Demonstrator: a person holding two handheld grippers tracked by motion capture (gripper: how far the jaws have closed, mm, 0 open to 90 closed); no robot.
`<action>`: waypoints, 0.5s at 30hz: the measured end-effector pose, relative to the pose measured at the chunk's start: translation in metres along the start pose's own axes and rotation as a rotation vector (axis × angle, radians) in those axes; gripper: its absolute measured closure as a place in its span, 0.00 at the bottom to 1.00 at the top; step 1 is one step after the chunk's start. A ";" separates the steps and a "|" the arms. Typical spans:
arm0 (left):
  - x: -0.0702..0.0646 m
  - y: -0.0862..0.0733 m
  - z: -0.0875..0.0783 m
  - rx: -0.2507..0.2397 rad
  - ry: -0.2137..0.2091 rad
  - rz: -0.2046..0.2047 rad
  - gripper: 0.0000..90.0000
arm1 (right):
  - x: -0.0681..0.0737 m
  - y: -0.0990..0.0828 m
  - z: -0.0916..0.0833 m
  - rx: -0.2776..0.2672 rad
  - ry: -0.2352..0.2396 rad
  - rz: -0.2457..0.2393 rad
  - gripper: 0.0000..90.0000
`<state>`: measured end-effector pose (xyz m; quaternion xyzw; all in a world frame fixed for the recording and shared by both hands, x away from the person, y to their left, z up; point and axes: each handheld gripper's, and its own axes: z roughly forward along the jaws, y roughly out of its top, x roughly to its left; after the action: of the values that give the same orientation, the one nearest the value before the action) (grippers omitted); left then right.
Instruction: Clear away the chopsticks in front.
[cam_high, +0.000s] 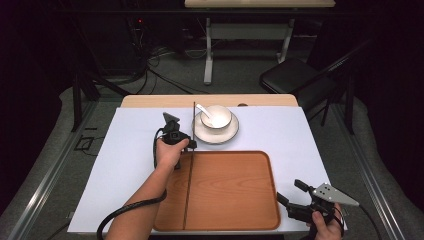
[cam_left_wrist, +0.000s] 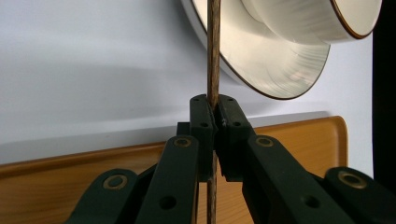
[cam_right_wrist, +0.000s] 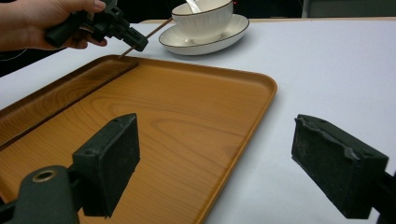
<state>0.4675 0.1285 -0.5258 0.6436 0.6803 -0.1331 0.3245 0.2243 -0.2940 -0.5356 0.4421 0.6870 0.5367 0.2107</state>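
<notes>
At tray's (cam_high: 225, 190) left edge | left tongs (cam_high: 190, 144) clamped on stick (cam_high: 189, 190), placement unfinished | right tongs (cam_high: 289, 191) wide open, empty

The left hand-held gripper (cam_high: 191, 143) is clamped tight, while the right hand-held gripper (cam_high: 290, 191) gapes wide.

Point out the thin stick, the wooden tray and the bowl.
thin stick (cam_high: 189, 185), high view, mid-shaft lying over the tray.
wooden tray (cam_right_wrist: 187, 121), right gripper view, bare floor of the tray.
bowl (cam_high: 219, 118), high view, its near outer wall.
</notes>
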 end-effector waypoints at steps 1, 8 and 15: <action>0.002 0.000 -0.002 -0.004 0.001 -0.008 0.96 | 0.000 0.000 0.000 0.000 0.000 -0.002 0.16; 0.014 -0.003 -0.019 -0.009 0.005 -0.018 0.95 | 0.000 0.000 0.000 0.002 0.000 0.001 0.16; 0.028 -0.011 -0.038 -0.020 0.001 -0.029 0.95 | 0.000 0.000 0.000 0.003 0.001 0.003 0.16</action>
<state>0.4478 0.1716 -0.5165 0.6305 0.6909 -0.1304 0.3287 0.2247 -0.2937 -0.5356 0.4432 0.6872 0.5362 0.2093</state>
